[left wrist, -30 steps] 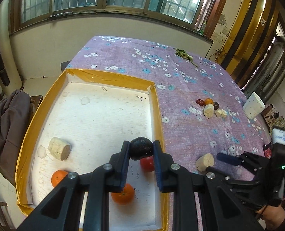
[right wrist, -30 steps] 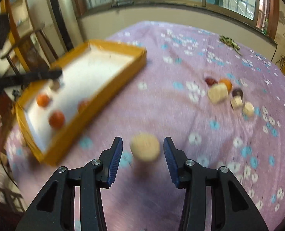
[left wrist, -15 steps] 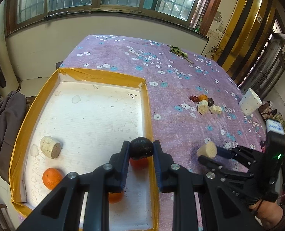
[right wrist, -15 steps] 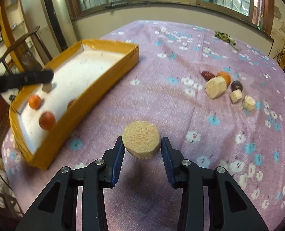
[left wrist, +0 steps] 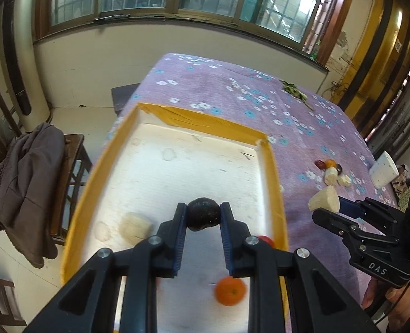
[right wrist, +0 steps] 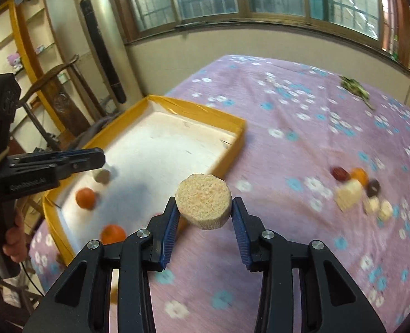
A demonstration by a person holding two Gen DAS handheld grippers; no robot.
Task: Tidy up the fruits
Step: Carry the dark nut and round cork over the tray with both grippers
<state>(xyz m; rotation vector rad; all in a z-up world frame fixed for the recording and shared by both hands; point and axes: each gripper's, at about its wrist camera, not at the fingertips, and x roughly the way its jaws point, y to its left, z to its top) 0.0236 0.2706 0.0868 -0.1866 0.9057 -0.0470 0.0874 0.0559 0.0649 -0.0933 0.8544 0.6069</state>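
Observation:
My left gripper point(left wrist: 203, 217) is shut on a dark round fruit point(left wrist: 203, 213) and holds it above the yellow-rimmed white tray point(left wrist: 271, 172). In the tray lie a beige cut piece point(left wrist: 134, 226), an orange point(left wrist: 230, 290) and a red fruit point(left wrist: 266, 240). My right gripper point(right wrist: 204, 212) is shut on a beige round piece point(right wrist: 203, 205), held above the purple cloth beside the tray's right rim point(right wrist: 232, 149). It also shows in the left wrist view point(left wrist: 324, 202). A small pile of loose fruits point(right wrist: 357, 188) lies on the cloth to the right.
The table has a purple flowered cloth point(right wrist: 302, 116). A white object point(left wrist: 384, 170) stands at its right edge and green leaves point(left wrist: 295, 91) lie at the far end. A chair with a grey jacket point(left wrist: 27, 172) stands left of the table.
The right gripper closed on the beige piece, lifted it and carried it toward the tray. The left gripper moved forward over the tray with the dark fruit.

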